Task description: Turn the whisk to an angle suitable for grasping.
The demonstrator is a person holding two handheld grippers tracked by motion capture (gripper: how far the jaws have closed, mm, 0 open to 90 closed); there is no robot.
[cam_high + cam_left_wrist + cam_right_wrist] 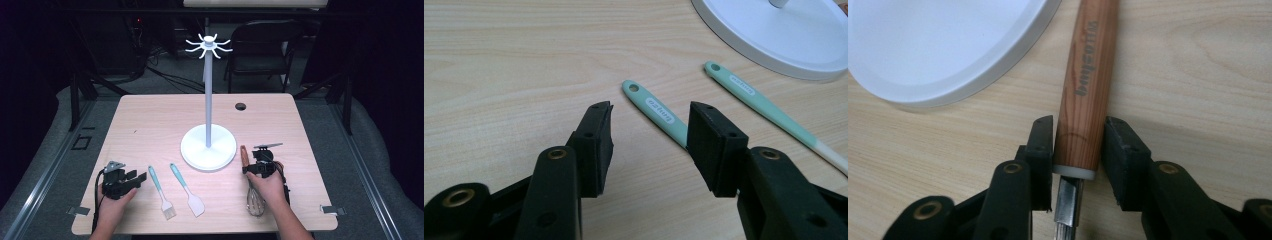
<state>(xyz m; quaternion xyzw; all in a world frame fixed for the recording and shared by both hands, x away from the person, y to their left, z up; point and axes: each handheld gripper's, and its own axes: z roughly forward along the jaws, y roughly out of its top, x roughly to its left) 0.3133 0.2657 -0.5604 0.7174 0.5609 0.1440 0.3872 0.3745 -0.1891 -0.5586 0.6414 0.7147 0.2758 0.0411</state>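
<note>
In the high view, a white stand with a tall pole and hooks on top is in the middle of a wooden table. The left gripper lies low on the table at the near left, held by the left hand, and its jaws are apart with nothing between them. Just to its right lie a brush and a spatula, both with mint handles, side by side and apart from each other. The right gripper is at the near right, beside the base of the stand, and the whisk lies under it, with the wooden handle pointing away and the wire head near the table edge. In the left gripper view, the left gripper is open over bare wood; the brush handle passes behind the right jaw, and the spatula lies farther off, near the stand. In the right gripper view, the right gripper has the whisk handle between its jaws, at the lower end near the metal collar. The left pad looks to touch the wood, but a thin gap shows at the right pad, so the handle is not yet clamped. The stand base is at the upper left.
</note>
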